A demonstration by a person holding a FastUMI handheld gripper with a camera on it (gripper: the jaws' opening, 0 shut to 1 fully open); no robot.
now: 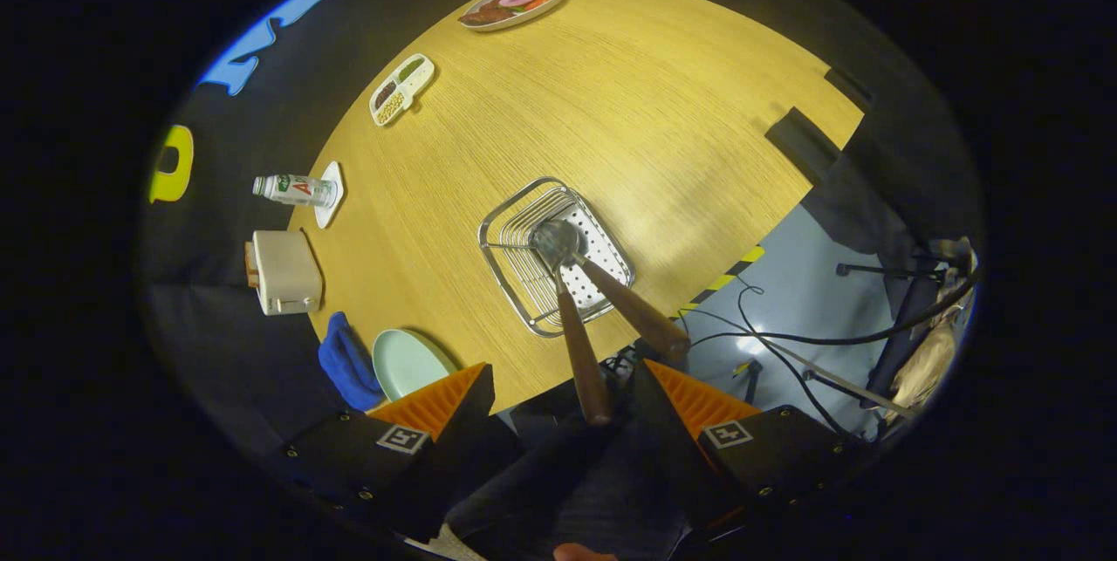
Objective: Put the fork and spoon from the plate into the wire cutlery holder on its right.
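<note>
I look down on the wire cutlery holder [551, 257], which stands on the wooden table [611, 99] just ahead of my fingers. Two brown-handled utensils lean in it with their heads down. One handle [579, 352] reaches back between my fingers, and the other handle [635, 310] slants toward the right finger. A spoon bowl [558, 242] shows inside the holder; I cannot make out the fork's head. My gripper [567, 369] hangs above, open, its fingers wide apart and touching neither handle. The pale green plate [408, 364] lies bare beside the left finger.
A blue cloth [346, 362] lies by the plate. Past it are a beige box [284, 271], a bottle [295, 188] on a white coaster, a divided dish [401, 88] and a food platter [511, 4]. Cables [785, 338] run over the grey floor off the table's near edge.
</note>
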